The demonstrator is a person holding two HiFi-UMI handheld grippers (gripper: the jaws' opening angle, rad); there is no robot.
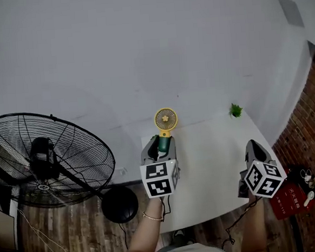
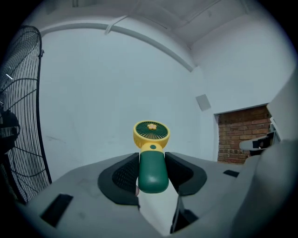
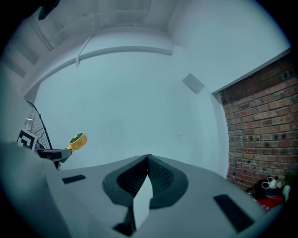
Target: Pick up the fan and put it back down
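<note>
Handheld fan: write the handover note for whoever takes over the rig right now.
Left gripper: jaws shut on the green handle of the fan, yellow head pointing away, gripper about level.
Right gripper: jaws together, empty.
Fan: in the left gripper, apparently lifted off the white table.
Done: pickup.
Left: set the fan back down on the white table, then release.

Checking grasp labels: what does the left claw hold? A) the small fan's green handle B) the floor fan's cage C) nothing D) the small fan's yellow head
A: in the left gripper view the left claw presses both pads on the green handle of the small fan, its yellow head clear above.
</note>
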